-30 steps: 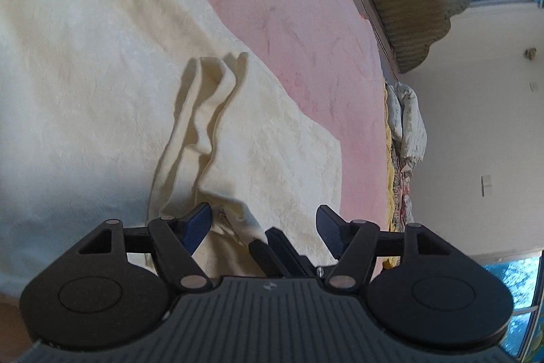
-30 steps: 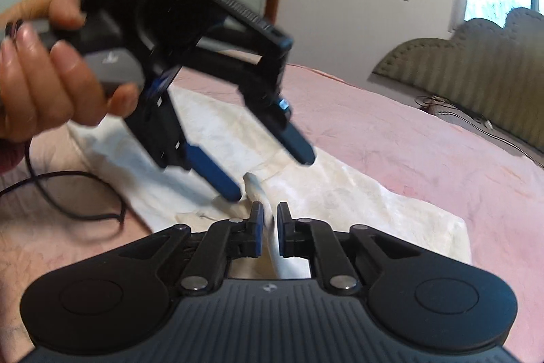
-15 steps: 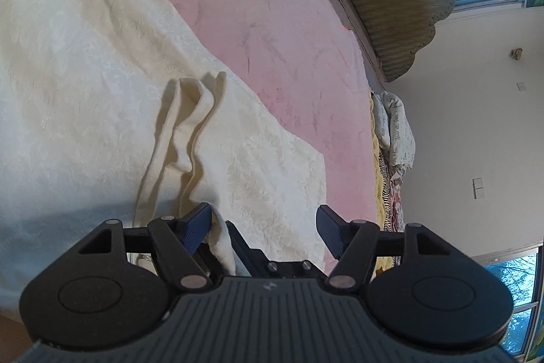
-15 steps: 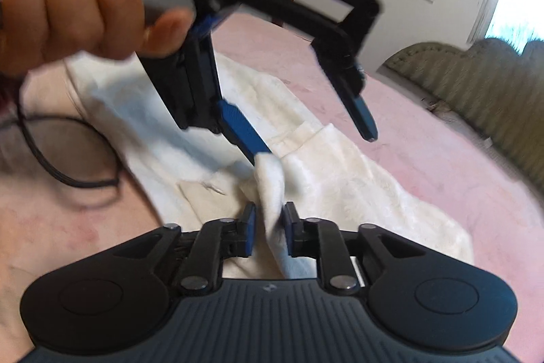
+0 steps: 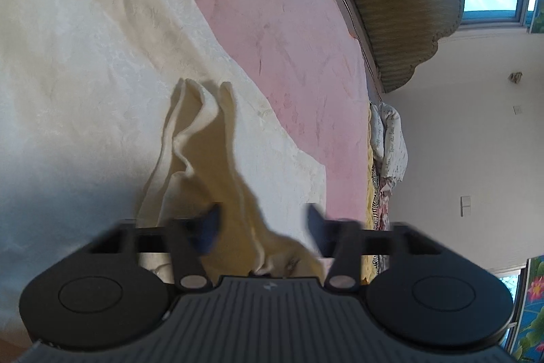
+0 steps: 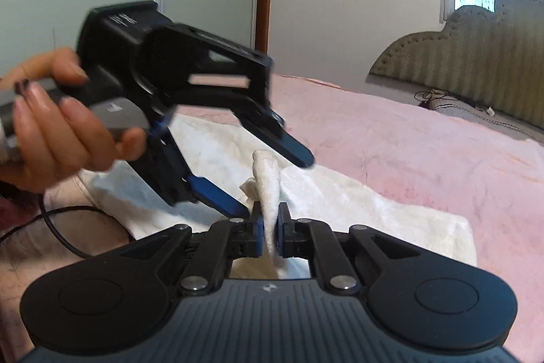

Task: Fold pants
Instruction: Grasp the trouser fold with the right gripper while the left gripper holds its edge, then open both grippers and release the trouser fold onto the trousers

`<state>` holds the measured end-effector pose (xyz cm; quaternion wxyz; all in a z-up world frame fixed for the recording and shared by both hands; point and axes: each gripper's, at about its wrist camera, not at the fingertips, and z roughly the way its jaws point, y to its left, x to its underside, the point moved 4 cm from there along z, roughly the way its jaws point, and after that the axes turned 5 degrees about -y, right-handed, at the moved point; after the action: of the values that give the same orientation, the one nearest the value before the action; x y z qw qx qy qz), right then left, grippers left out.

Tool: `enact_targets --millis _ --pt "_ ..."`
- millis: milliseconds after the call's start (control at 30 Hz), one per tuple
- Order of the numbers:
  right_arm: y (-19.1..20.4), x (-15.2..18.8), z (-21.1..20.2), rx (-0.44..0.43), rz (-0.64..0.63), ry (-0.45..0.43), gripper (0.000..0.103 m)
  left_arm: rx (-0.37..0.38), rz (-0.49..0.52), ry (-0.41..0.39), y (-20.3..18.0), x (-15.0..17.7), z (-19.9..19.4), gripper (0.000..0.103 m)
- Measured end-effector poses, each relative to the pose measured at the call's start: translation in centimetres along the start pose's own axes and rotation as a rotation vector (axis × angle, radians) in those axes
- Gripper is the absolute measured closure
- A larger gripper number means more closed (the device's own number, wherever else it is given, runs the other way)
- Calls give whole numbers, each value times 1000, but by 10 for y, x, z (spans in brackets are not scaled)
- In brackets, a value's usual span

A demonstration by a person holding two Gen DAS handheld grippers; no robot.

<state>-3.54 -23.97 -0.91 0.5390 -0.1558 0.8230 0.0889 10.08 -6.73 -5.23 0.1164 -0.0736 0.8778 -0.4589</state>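
The cream pants (image 6: 357, 210) lie spread on the pink bed (image 6: 425, 152), with one pleated ridge of the fabric pulled up off the surface. The right tongs (image 6: 270, 228) are clenched on that raised fold, which stands up between their blue pads (the cloth peak rises just past the tips). The left tongs (image 6: 275, 182), gripped by the person's left hand (image 6: 61, 125), are spread wide and released, one finger on either side of the same fold; in their own view the left tongs (image 5: 261, 220) straddle the ridge.
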Motion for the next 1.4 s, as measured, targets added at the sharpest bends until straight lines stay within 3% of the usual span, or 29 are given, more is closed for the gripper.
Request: enact_targets --millis 100,233,367,500,600,667,733,800,867,933,1000,1100,1167,1200,1300,1400 --pt "10 4 6 -18 -25 20 95 -65 83 -53 -4 3 -7 98" --pt "19 5 13 -54 -33 21 95 -176 244 -112 -9 10 -21 98" --pt "25 20 30 -43 -60 105 92 -262 263 -114 9 14 -16 99" --pt "21 17 21 -94 -21 146 81 -247 258 -118 15 11 -17 98" --pt "5 0 -9 -204 72 71 79 -265 298 -130 11 14 -17 98" --pt "-11 -8 -20 -179 167 12 79 -278 325 -142 7 18 -17 98" --pt "-24 -5 -12 -106 210 30 78 -287 348 -150 6 20 -17 98" --pt "-22 9 4 -83 211 99 78 -290 348 -149 6 20 -19 98" --pt "-12 25 19 -115 202 168 79 -296 333 -136 6 18 -23 97" --pt "0 31 19 -77 140 142 79 -309 319 -163 3 12 -34 91" --pt "4 30 18 -67 109 143 79 -331 344 -209 -7 6 -41 92" --pt "-1 30 19 -82 137 154 79 -290 390 -217 -29 -1 -39 91" --pt "0 29 18 -80 127 158 79 -244 430 -175 -43 -3 -26 87" --pt "1 29 18 -75 120 158 79 -257 448 -163 -45 -3 -17 81" --pt "4 25 18 -58 107 150 78 -365 474 -174 -40 -7 6 79" --pt "7 20 17 -64 124 123 78 -383 445 -170 -28 -15 21 79"
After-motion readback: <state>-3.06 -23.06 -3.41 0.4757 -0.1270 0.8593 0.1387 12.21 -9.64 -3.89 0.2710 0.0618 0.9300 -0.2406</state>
